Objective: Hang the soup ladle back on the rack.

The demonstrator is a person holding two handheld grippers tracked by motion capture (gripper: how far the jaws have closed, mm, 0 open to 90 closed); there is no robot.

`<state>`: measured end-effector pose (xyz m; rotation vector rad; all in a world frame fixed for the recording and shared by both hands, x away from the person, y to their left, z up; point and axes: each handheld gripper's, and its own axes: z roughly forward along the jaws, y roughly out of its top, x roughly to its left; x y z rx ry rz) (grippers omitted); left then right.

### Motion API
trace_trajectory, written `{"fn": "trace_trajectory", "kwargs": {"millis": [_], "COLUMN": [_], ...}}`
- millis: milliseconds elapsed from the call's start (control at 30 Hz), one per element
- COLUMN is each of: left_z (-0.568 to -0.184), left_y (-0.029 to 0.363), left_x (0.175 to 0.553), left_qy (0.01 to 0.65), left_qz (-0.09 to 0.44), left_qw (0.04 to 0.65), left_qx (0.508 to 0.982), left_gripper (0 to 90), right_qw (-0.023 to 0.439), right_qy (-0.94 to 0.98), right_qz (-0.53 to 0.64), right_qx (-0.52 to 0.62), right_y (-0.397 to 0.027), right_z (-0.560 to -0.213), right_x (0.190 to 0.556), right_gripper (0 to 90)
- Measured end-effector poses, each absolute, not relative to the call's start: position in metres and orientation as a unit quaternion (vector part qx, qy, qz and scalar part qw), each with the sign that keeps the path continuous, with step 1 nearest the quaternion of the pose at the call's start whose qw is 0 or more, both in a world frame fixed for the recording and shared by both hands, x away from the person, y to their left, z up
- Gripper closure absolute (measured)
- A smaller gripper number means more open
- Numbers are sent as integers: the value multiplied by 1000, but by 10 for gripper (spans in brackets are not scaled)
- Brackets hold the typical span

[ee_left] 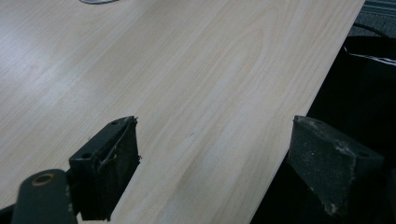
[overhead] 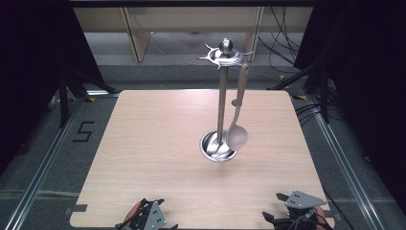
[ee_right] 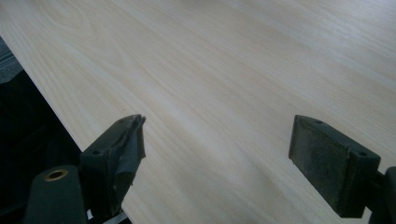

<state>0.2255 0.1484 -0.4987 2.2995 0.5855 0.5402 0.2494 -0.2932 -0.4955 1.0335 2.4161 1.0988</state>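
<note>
A metal utensil stand (overhead: 221, 100) rises from a round steel base (overhead: 218, 145) near the middle of the wooden table (overhead: 158, 143). A beige ladle (overhead: 238, 129) hangs from the stand's hook ring (overhead: 225, 55), its bowl just above the base. My left gripper (overhead: 152, 221) sits at the table's front edge on the left, my right gripper (overhead: 287, 218) at the front edge on the right. In the left gripper view my left gripper (ee_left: 215, 163) is open over bare wood. In the right gripper view my right gripper (ee_right: 219, 154) is open too, with nothing between its jaws.
Grey floor with rails (overhead: 43, 163) flanks the table. Black curtains stand on both sides. Cables (overhead: 282, 52) lie on the floor behind the table at the right, and wooden furniture legs (overhead: 136, 38) stand at the back.
</note>
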Motion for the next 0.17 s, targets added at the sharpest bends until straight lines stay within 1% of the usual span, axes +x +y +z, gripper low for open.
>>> {"fn": "trace_trajectory", "kwargs": {"millis": [100, 167], "left_z": [-499, -499], "left_y": [148, 148], "left_x": [225, 225], "left_qy": [224, 224], "left_qz": [212, 212], "left_qw": [344, 344], "left_qx": [887, 887], "left_gripper": [155, 155], "right_qw": [137, 148], "right_qy": [841, 839], "right_qz": [384, 378], "right_qx": [356, 363], "right_y": [-294, -295], "right_z": [-497, -496], "right_x": [251, 250], "right_gripper": [191, 191]}}
